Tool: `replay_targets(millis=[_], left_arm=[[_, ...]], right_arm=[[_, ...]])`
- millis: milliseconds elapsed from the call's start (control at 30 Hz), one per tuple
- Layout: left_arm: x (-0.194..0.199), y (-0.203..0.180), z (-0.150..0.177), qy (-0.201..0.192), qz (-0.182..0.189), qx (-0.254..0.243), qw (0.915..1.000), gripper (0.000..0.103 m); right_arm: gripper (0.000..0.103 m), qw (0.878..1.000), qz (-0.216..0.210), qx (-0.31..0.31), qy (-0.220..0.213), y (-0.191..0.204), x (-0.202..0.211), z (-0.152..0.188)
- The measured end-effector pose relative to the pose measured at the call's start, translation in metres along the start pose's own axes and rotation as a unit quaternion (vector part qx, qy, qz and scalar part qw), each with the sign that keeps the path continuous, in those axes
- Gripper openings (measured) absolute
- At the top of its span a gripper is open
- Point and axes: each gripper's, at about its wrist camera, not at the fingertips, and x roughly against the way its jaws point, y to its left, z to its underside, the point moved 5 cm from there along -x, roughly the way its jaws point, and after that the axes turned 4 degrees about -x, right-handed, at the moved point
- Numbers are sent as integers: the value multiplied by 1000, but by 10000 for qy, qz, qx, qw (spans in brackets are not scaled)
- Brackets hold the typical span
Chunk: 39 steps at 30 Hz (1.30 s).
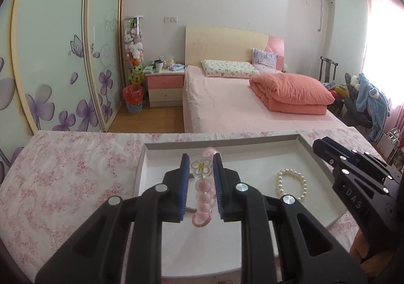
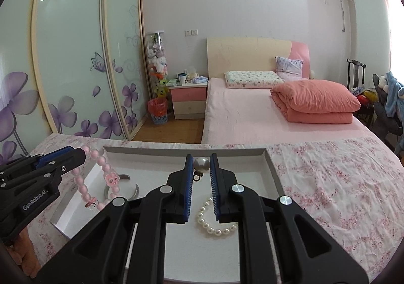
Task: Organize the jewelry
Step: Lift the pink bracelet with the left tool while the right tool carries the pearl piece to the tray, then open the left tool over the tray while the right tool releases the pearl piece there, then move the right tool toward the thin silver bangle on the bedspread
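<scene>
A white tray lies on the floral cloth; it also shows in the right wrist view. My left gripper is shut on a pink bead bracelet with a clear flower charm and holds it above the tray's left part; the bracelet also shows in the right wrist view. My right gripper is shut on a large pearl earring above the tray. A white pearl bracelet lies in the tray under the right gripper; it also shows in the left wrist view. A silver bangle lies in the tray's left part.
The tray sits on a table covered in pink floral cloth. Beyond it stand a pink bed, a nightstand and a sliding wardrobe. A chair with clothes is at the right.
</scene>
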Motion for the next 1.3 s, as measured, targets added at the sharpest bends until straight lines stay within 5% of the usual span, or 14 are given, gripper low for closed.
replay_targets(millis=[100,200,933,1300], left_arm=[[-5,3,0,21,4,35,10000,23],[-5,9,-2,21,-20,108,9999,29],[21,23,21,124,-54,255,9996,33],[41,22,52,322,36,236,9992,35]], right_arm=[[42,10000,-13,-81,23,-3,0,1],[42,9999,10,-124,-18,-7,4,0],[42,9998,44,-182,47,-21,32,11],[36,9940,47,114,1088,-33,59,77]])
